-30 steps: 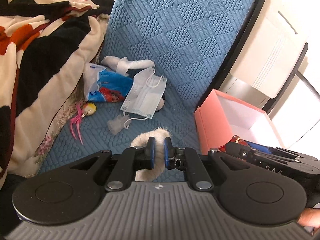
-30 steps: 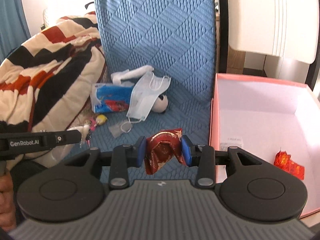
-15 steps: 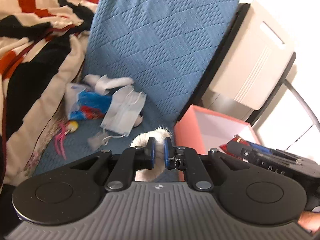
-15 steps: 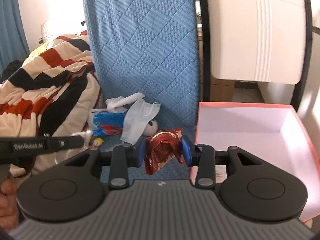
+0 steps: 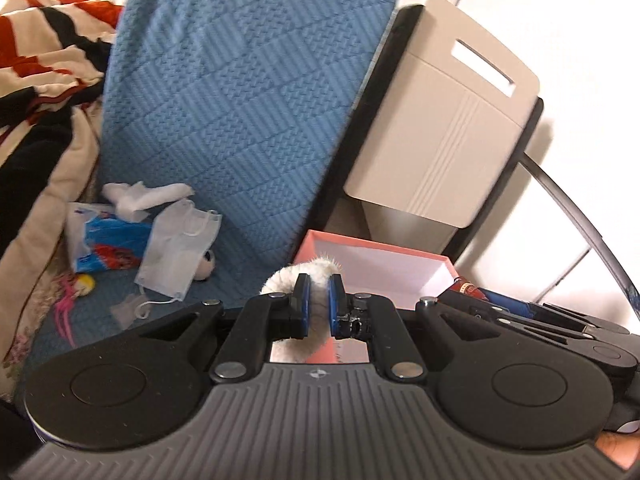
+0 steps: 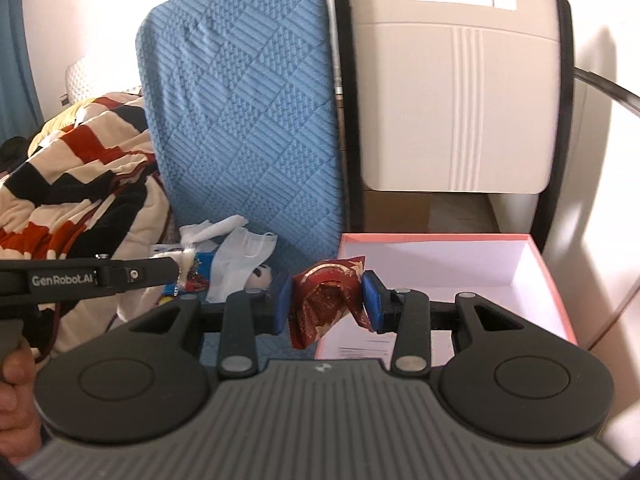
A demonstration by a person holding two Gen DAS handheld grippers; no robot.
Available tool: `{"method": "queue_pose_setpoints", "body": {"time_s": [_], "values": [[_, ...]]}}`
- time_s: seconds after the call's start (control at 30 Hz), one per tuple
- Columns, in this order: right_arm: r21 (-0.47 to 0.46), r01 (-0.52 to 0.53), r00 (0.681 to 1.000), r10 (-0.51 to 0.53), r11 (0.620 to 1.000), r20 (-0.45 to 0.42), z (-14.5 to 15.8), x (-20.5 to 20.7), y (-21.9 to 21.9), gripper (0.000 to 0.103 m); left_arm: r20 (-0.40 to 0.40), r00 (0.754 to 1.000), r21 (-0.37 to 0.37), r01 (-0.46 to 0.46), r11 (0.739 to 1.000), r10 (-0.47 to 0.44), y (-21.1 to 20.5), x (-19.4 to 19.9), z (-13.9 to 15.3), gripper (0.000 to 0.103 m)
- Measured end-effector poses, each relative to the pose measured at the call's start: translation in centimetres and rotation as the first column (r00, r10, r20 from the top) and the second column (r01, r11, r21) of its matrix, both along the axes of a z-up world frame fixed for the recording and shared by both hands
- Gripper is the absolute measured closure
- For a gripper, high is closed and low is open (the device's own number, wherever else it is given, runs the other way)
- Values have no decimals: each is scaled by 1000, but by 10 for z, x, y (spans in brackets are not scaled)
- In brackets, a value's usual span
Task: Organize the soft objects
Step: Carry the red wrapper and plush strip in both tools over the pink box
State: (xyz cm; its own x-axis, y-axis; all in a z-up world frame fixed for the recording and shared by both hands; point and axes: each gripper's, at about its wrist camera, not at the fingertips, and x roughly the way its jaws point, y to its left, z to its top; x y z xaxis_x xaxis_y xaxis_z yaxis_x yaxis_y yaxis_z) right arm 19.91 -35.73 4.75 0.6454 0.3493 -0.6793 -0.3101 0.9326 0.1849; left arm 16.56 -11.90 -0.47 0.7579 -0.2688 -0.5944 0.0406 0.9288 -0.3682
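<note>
Blanket folds in cream, black and red stripes fill the far left of both views, heaped against a blue quilted seat cushion whose back stands upright. On the seat, close to the blanket edge, lies a small heap: a crumpled white cloth at the rear, a blue and red plastic packet under it, a pale disposable face mask draped over the packet's right side, and a small black and white plush ball peeping out beneath the mask. Nearer the front edge of the seat sit a yellow toy with pink feathers and a bit of clear plastic.

The left gripper has its blue-padded fingers clamped nearly together on a fluffy white fur ring, which it holds in the air in front of the near left corner of the box. In the right wrist view the same gripper reaches in from the left, a person's hand on its handle.

The right gripper has its fingers partly apart, clamped on a crumpled red patterned foil pouch held above the left wall of an open pink cardboard box with a white inside. The box sits right of the seat cushion, before a cream panelled chair back with a black frame.
</note>
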Motion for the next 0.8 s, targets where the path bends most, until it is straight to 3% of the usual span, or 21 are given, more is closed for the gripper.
{"method": "queue_pose_setpoints", "body": {"time_s": [0.47,0.8], "values": [[-58,47,997,-51,997,-61,-21,12,-48,62,-40,997,23,66,998,-65,-57,27,-17,92],[-66,88,983,-97,994,-155,-69,21,-84,62,-119,987,47,112,993,-106,-95,52,-52,92]]}}
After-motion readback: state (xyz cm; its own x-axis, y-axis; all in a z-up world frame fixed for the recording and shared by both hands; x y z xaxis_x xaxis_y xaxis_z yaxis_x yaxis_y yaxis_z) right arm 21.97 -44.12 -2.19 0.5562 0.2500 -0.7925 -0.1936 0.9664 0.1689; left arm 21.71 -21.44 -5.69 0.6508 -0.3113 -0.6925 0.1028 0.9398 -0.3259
